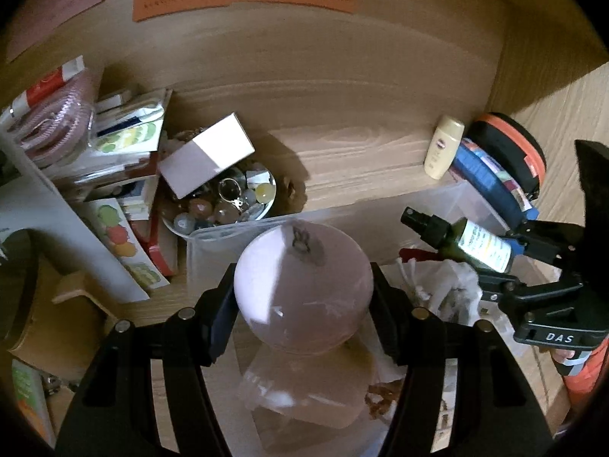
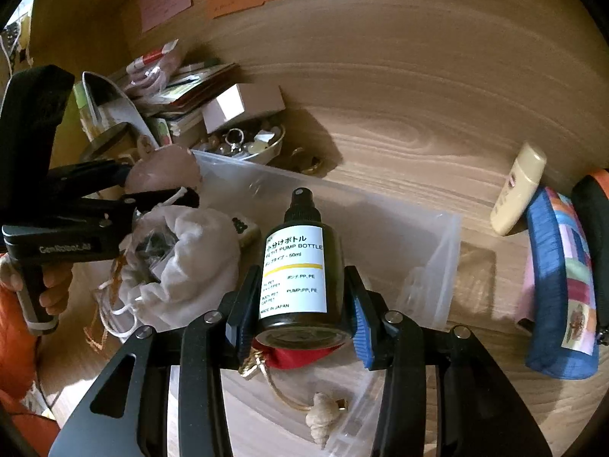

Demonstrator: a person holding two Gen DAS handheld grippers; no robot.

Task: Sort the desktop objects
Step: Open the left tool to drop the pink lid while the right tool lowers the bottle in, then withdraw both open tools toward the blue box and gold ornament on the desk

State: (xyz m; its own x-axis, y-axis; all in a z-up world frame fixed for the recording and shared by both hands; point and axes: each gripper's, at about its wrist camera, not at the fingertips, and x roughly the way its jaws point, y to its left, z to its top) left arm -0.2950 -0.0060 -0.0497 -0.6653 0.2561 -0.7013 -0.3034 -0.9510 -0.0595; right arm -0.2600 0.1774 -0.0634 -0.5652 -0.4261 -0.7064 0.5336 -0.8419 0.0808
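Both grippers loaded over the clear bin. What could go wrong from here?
1. The smooth pink sphere is pinched only at its sides by the left gripper; it may slip out.
2. The right gripper holds the dark pump bottle near its base; it may tip.
3. The clear plastic bin is crowded by a white drawstring bag.

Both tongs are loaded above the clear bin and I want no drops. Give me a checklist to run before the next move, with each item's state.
1. Left tongs clamped on the pink sphere: ok, a pad presses on each side.
2. Right tongs clamped on the pump bottle: ok, held at its lower body, cap pointing away.
3. Both loads over the clear bin: ok.
4. Free floor space in the bin: ok on its right side; the white drawstring bag fills the left.
5. Bin floor directly under the sphere: cannot tell, blurred.
6. Gap between the two tongs: ok, apart in both views.
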